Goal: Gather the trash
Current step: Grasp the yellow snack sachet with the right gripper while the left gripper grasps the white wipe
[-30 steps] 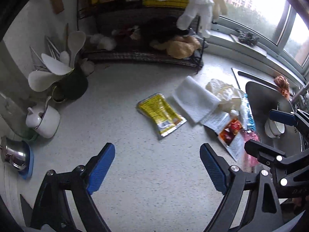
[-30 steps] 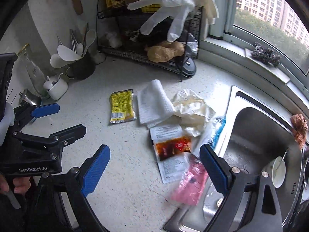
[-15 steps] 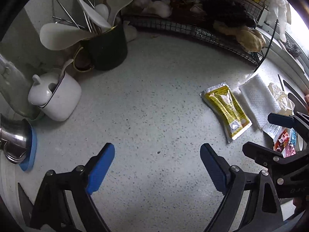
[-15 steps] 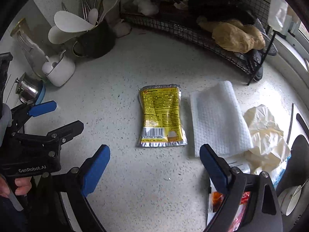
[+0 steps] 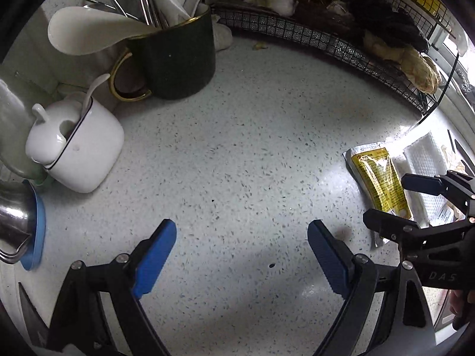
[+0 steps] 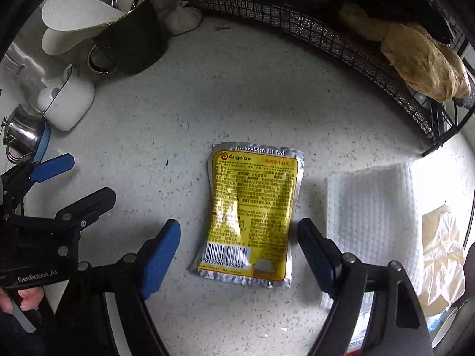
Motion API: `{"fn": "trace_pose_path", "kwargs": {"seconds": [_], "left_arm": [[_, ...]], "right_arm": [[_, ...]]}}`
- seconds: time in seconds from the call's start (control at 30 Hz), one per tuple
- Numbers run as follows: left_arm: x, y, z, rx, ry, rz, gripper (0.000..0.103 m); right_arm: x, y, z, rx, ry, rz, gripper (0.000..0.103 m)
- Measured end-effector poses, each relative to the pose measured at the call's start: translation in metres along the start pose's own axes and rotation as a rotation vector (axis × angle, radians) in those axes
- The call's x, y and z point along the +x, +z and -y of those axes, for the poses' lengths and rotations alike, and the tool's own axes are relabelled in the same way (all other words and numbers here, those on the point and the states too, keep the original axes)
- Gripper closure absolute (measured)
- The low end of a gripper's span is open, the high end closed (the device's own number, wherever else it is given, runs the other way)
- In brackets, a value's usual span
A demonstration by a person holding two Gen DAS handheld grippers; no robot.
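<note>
A yellow foil packet (image 6: 252, 216) lies flat on the speckled counter, seen in the left wrist view as a yellow foil packet (image 5: 378, 178) at the right. My right gripper (image 6: 239, 246) points down over it, its jaws closing with the packet's lower half between them; the pads do not touch it. A folded white paper towel (image 6: 371, 222) lies just right of the packet, with crumpled cream wrapping (image 6: 442, 246) beyond. My left gripper (image 5: 242, 255) hangs open over bare counter to the packet's left, nothing between its fingers.
A dark mug of utensils (image 5: 175, 59), a white lidded pot (image 5: 80, 145) and a steel kettle (image 5: 12, 225) stand at the left. A black wire rack (image 6: 356, 44) with a brown lump (image 6: 424, 62) runs along the back. A hand (image 6: 20, 296) grips the left tool.
Both grippers have dropped closer to the counter and shifted left. The yellow packet now sits between the right gripper's fingers, which have narrowed a little. The sink has left both views.
</note>
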State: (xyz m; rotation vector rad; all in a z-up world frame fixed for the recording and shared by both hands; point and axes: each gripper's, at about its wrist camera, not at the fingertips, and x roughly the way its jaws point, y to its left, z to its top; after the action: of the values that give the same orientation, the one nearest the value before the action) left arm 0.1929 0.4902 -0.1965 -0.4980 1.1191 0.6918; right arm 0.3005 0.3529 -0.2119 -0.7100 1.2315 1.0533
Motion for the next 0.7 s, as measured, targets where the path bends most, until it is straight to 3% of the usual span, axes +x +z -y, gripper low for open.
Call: {"fn": "trace_pose_path", "kwargs": {"seconds": [0.03,0.1,0.13,0.3,0.43,0.57,0.7], "left_arm": [[0.002,0.001,-0.001,-0.003,0.003,-0.004,0.014],[0.004,-0.001,-0.005,-0.008,0.006,-0.013,0.014],[0.004,-0.001,-0.007,-0.011,0.006,-0.017,0.014],[0.000,-0.010,-0.014,-0.037,-0.025,-0.030,0.014],[-0.011,-0.022,-0.007,-0.030,-0.032,-0.030,0.014],[-0.029,-0.029,0.010,0.014,-0.020,-0.003,0.014],[-0.049,-0.029,0.038,0.079,-0.078,0.028,0.014]], "right_arm": [[0.001,0.004,-0.001,-0.008,-0.010,0.000,0.023],[0.002,0.011,-0.005,-0.025,-0.044,0.003,0.032],[0.001,0.013,-0.009,-0.036,-0.075,0.013,0.051],[-0.001,0.010,-0.023,-0.066,-0.081,0.013,0.057],[-0.009,-0.002,-0.027,-0.056,-0.032,0.030,0.066],[-0.027,-0.017,-0.021,-0.001,-0.006,0.059,0.066],[-0.065,-0.031,-0.006,0.065,-0.016,0.121,0.066]]}}
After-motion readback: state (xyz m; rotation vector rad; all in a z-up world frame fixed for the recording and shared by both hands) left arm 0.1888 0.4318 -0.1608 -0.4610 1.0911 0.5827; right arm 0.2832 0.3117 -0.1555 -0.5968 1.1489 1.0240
